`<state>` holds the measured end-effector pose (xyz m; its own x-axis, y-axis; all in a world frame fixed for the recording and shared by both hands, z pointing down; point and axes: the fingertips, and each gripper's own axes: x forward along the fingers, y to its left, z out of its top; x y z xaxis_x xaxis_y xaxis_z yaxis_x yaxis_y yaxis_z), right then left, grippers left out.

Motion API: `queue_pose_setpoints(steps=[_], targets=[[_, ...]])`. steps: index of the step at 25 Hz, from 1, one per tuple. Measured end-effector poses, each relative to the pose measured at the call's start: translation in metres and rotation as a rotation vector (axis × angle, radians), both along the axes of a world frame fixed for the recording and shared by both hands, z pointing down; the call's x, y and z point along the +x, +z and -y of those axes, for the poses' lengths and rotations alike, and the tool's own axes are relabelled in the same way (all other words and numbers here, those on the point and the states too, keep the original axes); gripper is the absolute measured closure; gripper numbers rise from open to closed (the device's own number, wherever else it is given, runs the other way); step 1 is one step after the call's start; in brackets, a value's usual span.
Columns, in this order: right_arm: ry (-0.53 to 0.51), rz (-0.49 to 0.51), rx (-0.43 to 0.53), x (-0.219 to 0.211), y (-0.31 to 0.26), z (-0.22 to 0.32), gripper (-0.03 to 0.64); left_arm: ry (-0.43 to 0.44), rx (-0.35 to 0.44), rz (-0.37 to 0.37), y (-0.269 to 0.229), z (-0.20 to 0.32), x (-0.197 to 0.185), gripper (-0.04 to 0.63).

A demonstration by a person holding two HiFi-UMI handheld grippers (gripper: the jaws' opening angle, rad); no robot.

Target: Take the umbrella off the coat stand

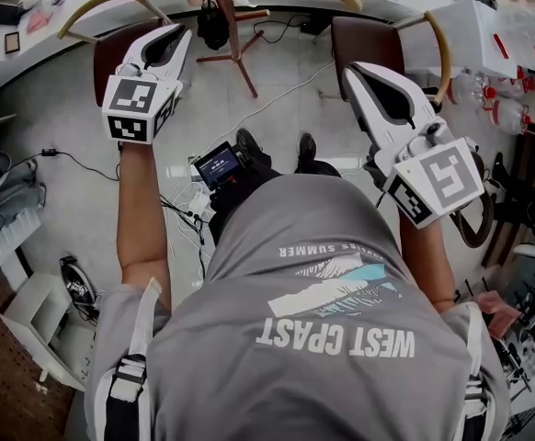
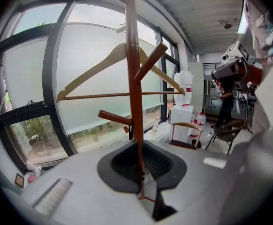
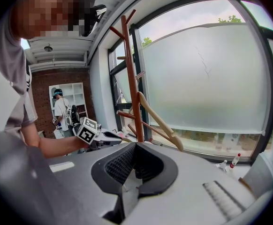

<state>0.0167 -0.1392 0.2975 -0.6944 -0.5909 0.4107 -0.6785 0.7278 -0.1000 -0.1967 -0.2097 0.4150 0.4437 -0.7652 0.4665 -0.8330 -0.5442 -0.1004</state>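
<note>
Umbrella (image 1: 214, 24): judged to be the dark bundle hanging tight against the pole, low down under a short peg; it is too small here to make out a strap or handle
Coat stand (image 1: 233, 28): a wooden pole with slanted pegs, standing on the floor by the window, ahead of both grippers; a wooden hanger (image 2: 103, 64) is hooked higher up on it
Left gripper (image 1: 176, 35): jaws drawn almost together with only a slit between them and nothing in it; it is aimed at the pole and well short of it
Right gripper (image 1: 357, 70): jaws likewise together and empty; it is held off to the right of the stand, also well apart from it
Step in hand: the approach, since neither gripper is near the umbrella yet
Doing it well: spread the left jaws wide before arriving, come in below the hanger, and line them up across the bundle, not the pole
Grip: close on the umbrella's body or its loop, whichever shows once nearer, and make sure the peg is not caught as well
Lift-off: raise it up and outward along the peg's slant; a straight pull back would likely drag the stand
Right gripper's part: it could steady the pole while the left lifts
Risks: the slim stand may rock or tip, the hanger may be knocked loose, the chairs (image 1: 369, 37) crowd both sides, and cables (image 1: 277, 95) lie on the floor near the stand's feet
</note>
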Motion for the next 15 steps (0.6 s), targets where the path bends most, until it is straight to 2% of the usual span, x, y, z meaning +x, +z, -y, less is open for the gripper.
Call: queue_pose_setpoints(steps=[15], targets=[[0.025, -0.049, -0.033, -0.004, 0.014, -0.005, 0.615, 0.045, -0.078, -0.006, 0.056, 0.019, -0.003, 0.534]])
